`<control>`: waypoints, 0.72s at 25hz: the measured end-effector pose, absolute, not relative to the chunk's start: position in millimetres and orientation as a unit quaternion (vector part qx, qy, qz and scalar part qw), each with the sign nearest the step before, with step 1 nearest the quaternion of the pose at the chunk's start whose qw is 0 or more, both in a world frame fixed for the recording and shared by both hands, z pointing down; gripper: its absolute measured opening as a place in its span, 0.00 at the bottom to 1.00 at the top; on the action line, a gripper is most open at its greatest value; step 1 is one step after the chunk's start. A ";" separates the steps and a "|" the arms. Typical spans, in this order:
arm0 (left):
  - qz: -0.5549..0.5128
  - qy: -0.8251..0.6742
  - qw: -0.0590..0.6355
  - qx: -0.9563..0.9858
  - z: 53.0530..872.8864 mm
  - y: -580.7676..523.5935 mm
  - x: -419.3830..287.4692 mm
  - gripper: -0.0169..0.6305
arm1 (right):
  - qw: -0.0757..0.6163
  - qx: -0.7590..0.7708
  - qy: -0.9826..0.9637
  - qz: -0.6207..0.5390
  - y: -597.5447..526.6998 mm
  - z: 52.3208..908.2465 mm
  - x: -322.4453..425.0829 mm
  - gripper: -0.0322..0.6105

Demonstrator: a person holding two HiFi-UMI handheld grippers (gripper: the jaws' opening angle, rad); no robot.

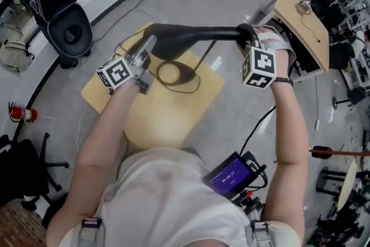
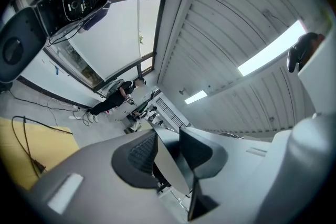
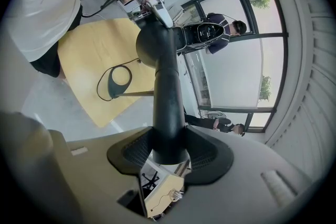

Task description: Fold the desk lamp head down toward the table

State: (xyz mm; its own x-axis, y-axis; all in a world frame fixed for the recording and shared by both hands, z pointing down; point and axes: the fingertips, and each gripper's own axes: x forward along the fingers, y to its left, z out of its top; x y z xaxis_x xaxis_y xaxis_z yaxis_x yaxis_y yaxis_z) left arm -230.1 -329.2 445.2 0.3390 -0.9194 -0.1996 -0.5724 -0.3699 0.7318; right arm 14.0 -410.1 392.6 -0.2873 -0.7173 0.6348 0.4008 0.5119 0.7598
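Lamp head (image 1: 185, 37): it hangs level, high above the counter (image 1: 173, 118), held at both ends. The left hand-held gripper (image 1: 145, 52) is clamped on its broad end, where only a thin dark edge shows between the pads. The right hand-held gripper (image 3: 168, 152) is closed around the narrow round end, pads pressing on both sides.

Below, a thin stem (image 1: 203, 56) slants down to the oval base (image 1: 173, 73), which sits on the yellow counter with a cord (image 1: 191, 88) looped beside it.

To fold well, I would treat the right grip as the steady one near the joint and let the left swing the broad end down in an arc toward the counter. Go slowly, so that the light base does not lift or skate. The edge grip on the left looks shallow and could slip if it is twisted.

The joint between stem and lamp head is hard to make out, so the fold direction is a guess. The left gripper view shows mostly ceiling, and the lamp head's underside is hidden. Beyond the counter, the floor, chairs and standing people are too small to read.
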 end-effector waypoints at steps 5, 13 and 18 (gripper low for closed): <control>-0.316 -0.473 0.295 0.768 452.4 -332.8 -227.3 0.22 | 0.595 0.119 -0.632 -0.483 -412.7 390.6 15.3 0.37; -0.329 -0.461 0.304 0.766 461.6 -341.4 -221.9 0.23 | 0.603 0.110 -0.611 -0.500 -420.1 385.1 12.8 0.37; -0.334 -0.459 0.314 0.761 476.2 -337.7 -211.1 0.23 | 0.611 0.106 -0.593 -0.514 -413.3 384.7 18.1 0.37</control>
State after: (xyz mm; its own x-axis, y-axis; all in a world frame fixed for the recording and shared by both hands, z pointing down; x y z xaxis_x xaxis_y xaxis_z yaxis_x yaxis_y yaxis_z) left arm -211.1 -337.7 476.2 0.3548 -0.9086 -0.2203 -0.4890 -0.3811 0.7846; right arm 18.1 -413.3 384.7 -0.2320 -0.7534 0.6153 0.5012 0.4495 0.7394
